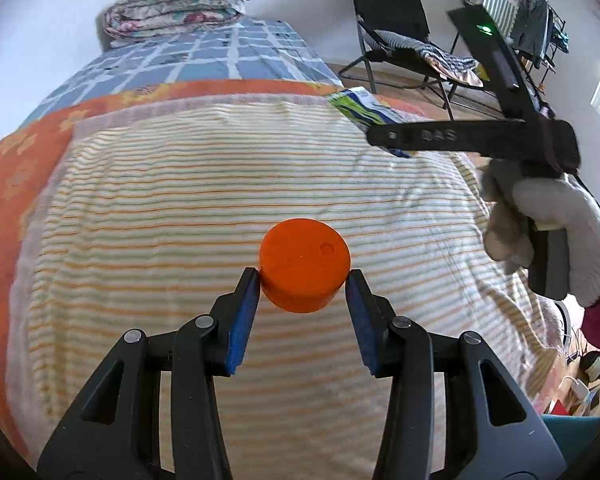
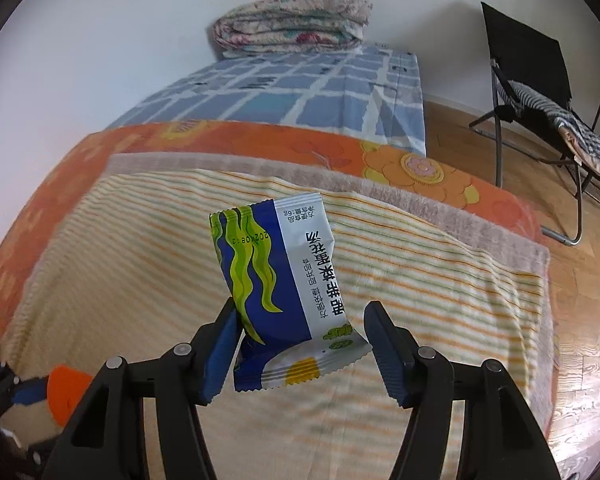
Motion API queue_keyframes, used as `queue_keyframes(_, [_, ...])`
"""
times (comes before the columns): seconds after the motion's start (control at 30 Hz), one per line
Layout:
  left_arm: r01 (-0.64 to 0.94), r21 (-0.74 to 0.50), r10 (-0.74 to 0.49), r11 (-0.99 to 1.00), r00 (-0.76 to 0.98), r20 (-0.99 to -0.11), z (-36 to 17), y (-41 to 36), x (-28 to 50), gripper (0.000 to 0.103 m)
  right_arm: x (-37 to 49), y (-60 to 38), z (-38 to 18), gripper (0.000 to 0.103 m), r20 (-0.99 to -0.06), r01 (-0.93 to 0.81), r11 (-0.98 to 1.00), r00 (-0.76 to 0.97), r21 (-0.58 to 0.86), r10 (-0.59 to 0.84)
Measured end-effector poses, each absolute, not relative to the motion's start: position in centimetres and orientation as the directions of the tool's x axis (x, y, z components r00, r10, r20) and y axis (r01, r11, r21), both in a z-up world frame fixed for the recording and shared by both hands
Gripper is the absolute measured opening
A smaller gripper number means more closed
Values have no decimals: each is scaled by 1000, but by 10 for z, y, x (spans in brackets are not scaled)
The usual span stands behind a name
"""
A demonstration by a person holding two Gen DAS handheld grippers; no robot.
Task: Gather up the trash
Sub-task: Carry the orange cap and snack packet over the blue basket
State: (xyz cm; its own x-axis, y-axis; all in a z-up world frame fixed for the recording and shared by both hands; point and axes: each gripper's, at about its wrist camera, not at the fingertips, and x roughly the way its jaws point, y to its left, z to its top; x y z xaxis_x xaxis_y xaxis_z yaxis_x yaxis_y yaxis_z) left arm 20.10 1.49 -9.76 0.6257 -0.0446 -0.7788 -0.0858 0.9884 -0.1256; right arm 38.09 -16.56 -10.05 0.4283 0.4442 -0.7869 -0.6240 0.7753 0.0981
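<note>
The left claw (image 1: 303, 276) grips an orange cap (image 1: 304, 264) between its blue pads (image 1: 244, 316), holding it up over the striped towel (image 1: 180, 200) that covers the near part of the bed (image 1: 20, 152). The left wrist view shows the cap whole, round face toward the lens. The right wrist view catches only an orange sliver of it at the lower left corner of the frame, beside a blue pad of the left claw.

Farther right, the right claw (image 2: 300, 320) holds a blue, white and green snack wrapper (image 2: 276, 280) above the towel, toward the bed's right edge. The wrapper stands roughly upright, its print upside down. Its lower left edge lies against the left pad (image 2: 220, 356). The right finger stands apart from the crumpled lower corner, so how firmly the wrapper is pinched I cannot tell. The left wrist view shows only a corner of this wrapper behind the right claw's black side arm, and adds the gloved right hand (image 1: 548, 224) on the handle.

At the bed's far end both views show a folded floral quilt (image 2: 292, 24) on a blue checked sheet (image 2: 284, 92). A black folding chair (image 2: 540, 88) stands on the wood floor (image 2: 580, 300) to the right.
</note>
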Motion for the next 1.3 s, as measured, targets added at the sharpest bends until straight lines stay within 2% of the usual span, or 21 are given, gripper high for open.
queue_keyframes(0.53, [-90, -85, 6, 992, 718, -696, 5, -5, 81, 45, 238, -221, 8, 64, -731, -677, 728, 442, 109, 520])
queue_keyframes(0.8, [-65, -83, -7, 994, 743, -669, 32, -21, 17, 45, 147, -263, 52, 65, -705, -685, 711, 426, 159, 567])
queue_keyframes(1.1, [-17, -136, -71, 991, 785, -615, 63, -37, -57, 45, 35, -307, 92, 65, -675, -683, 706, 434, 185, 597])
queue_keyframes(1.3, [-19, -126, -63, 992, 787, -613, 74, -44, -79, 45, -25, -320, 120, 65, -636, -727, 670, 448, 149, 628])
